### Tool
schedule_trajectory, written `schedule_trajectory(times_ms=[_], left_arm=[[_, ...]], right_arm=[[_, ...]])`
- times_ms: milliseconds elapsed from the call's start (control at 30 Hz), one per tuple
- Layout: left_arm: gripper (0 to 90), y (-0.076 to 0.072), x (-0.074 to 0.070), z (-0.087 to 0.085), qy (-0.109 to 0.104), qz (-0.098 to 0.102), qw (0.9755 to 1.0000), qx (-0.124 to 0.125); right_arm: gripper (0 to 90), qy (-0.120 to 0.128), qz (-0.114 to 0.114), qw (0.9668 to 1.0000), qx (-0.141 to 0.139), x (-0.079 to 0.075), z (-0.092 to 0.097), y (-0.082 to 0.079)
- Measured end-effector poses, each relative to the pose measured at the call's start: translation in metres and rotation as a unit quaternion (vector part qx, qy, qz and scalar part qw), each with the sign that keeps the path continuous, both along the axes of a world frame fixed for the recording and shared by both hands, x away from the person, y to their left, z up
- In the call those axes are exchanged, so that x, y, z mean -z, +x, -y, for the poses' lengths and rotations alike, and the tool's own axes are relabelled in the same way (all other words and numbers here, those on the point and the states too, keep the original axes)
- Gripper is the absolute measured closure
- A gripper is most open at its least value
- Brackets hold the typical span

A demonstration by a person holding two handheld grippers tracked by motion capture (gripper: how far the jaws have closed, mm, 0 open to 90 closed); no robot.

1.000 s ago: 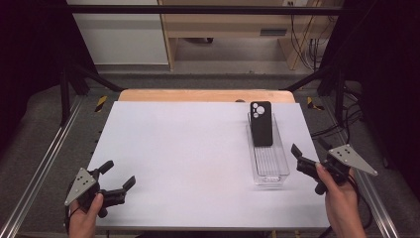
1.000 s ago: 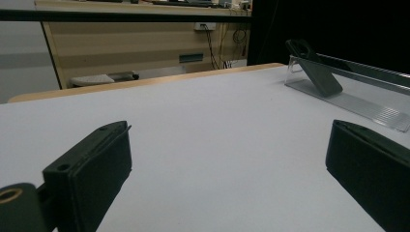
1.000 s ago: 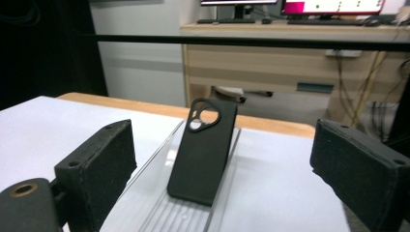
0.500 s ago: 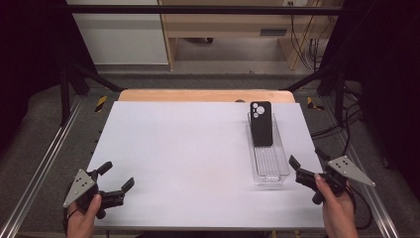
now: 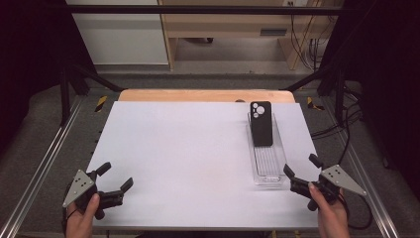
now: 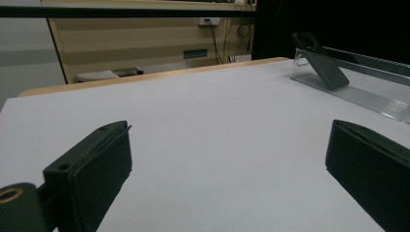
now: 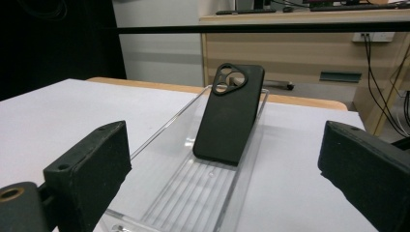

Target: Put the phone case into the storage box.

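Since the frame 1 second ago, the right gripper (image 5: 300, 172) has slid from beside the clear tray's (image 5: 280, 176) right wall down toward the lower right of the high view, so it now sits just off the tray's near end and aims up along it. The left gripper (image 5: 115, 176) has barely shifted at the lower left.

Both grippers are released, jaws spread wide and holding nothing; the left gripper view shows bare white table (image 6: 203, 121) between its jaws. The black phone case (image 5: 261, 123) leans tilted in the far half of the tray, right of centre in the high view, its camera cut-outs uppermost. In the right gripper view the phone case (image 7: 229, 113) stands centred between the 2 jaws.

The likely next move is a reach along the tray for the case, and I see 3 risks. A low jaw could catch the tray's near lip and shove the light tray forward. Closing on the slim, leaning case off-centre might twist it or knock it flat. A lift could also drag the tray along.
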State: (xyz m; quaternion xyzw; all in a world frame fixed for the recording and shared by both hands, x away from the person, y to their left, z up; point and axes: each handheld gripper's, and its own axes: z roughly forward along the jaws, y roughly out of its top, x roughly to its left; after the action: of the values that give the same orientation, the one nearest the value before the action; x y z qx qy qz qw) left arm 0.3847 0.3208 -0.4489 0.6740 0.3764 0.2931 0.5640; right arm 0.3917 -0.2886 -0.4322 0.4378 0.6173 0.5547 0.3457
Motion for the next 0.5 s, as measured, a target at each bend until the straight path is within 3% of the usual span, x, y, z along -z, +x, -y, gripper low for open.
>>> schedule_trajectory(times_ms=[500], left_arm=[[2.8,0.000,0.001,0.000,0.005,0.004,0.9999,0.009]], right_arm=[[4.8,-0.006,0.008,0.9996,-0.028,0.011,-0.024,0.005]])
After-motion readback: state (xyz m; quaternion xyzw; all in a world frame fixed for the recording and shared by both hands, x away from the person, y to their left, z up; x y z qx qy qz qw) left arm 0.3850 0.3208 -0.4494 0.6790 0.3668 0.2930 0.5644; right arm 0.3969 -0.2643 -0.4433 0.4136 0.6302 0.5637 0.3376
